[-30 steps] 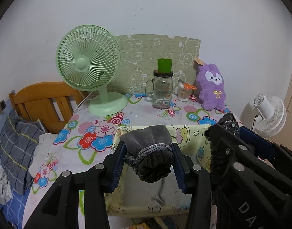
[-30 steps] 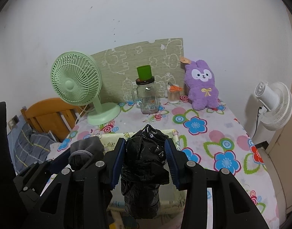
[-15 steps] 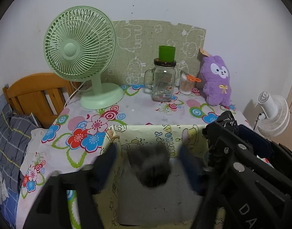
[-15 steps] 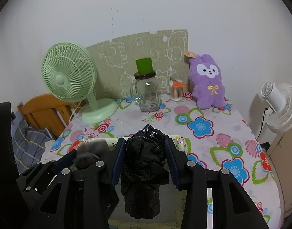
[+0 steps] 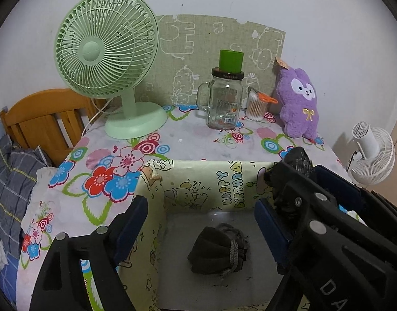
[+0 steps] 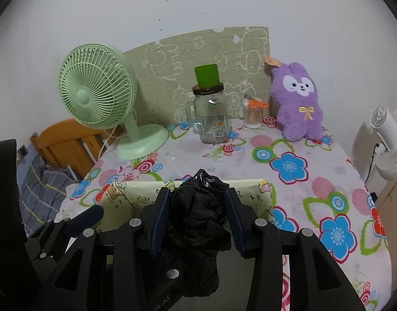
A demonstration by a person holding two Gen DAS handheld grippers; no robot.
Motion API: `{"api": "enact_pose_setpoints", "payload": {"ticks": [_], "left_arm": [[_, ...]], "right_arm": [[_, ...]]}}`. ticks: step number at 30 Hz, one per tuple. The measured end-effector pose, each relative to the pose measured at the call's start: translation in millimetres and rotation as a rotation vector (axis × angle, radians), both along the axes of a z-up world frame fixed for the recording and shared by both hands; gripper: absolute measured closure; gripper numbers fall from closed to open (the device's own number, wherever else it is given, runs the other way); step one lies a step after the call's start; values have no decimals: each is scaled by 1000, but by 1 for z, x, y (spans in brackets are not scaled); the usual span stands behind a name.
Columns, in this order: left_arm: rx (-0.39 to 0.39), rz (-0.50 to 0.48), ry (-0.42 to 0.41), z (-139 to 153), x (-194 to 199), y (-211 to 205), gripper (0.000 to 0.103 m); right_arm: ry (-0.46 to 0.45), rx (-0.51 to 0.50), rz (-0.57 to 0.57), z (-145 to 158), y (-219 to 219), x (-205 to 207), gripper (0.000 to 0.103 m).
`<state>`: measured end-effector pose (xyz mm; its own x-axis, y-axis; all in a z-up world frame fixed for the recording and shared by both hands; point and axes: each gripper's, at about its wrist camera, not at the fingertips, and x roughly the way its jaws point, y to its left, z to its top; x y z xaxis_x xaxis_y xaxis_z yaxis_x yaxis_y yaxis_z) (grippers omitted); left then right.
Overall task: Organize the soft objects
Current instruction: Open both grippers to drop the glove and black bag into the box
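A white wall backs a table (image 5: 198, 142) spread with a flowered cloth, and at its near edge stands an open box (image 5: 206, 178) papered in pale yellow cartoon print. On the grey floor of that box lies a dark drawstring pouch (image 5: 219, 250), directly below the left tongs (image 5: 201, 223), whose jaws have just been opening and now stand wide apart with nothing between them; the pouch sits free, touched by neither pad. Just to the right, the right tongs (image 6: 197, 219) are clenched on a crumpled black plastic bag (image 6: 198, 215), held over the box's right side (the bag's lower part hangs below the pads). The two tools sit close beside each other above the box, so the right one crowds that side of the opening.

Further back on the table, well apart from the box, stand a green fan (image 5: 107, 51), a glass jar (image 5: 224, 103) with a green cup (image 5: 231, 61) on its lid, a small tub of cotton swabs (image 5: 255, 106) and a purple plush rabbit (image 5: 299, 103), all near a patterned board (image 5: 214, 41) leaning on the wall. Between them and the box the cloth is bare. Beyond the table's left edge is a wooden bed frame (image 5: 40, 119) with checked bedding (image 5: 6, 176); past the right edge stands a white fan (image 5: 374, 153)
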<state>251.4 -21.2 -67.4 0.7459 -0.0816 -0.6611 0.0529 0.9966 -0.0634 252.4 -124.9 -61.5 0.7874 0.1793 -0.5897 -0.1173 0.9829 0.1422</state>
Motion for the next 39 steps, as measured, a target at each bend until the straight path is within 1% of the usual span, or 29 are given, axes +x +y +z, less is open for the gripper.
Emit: {"api": "enact_pose_setpoints", "payload": {"ticks": [1,2,3,4,7,11,19,23,29,34,39], "left_arm": [[-4,-2,-3,0,0,0,16],[-6,-2,-5,1,0,1,16],[-8,-2,-8,1,0,1,15],[-9,-4,-11,1,0,0,13],[-8,-9,-17,3,-1,-1,10],[-3,-32,-10,4,-3,-3,8],[26,-38,-51,18,-18,-8,7],[46,-43,-83,28,-33,-11,7],[31,-64,-119,38,-57,-11,5],[7,-69,-130,42,-76,-13,5],[15,-77,-149,46,-98,-16,5]], "right_arm": [[-3,1,1,0,0,0,49],[-5,5,-4,0,-1,0,40],[-7,6,-14,0,-3,1,34],[-12,7,-21,0,-4,0,26],[-13,5,-27,1,-5,0,20],[0,-5,-45,3,-8,-2,12],[-17,0,-54,15,-13,-17,11],[-32,3,-70,23,-14,-29,11],[-63,-4,-83,35,-16,-54,10],[-86,-24,-97,44,-17,-76,10],[-106,-14,-101,49,-20,-100,10]]}}
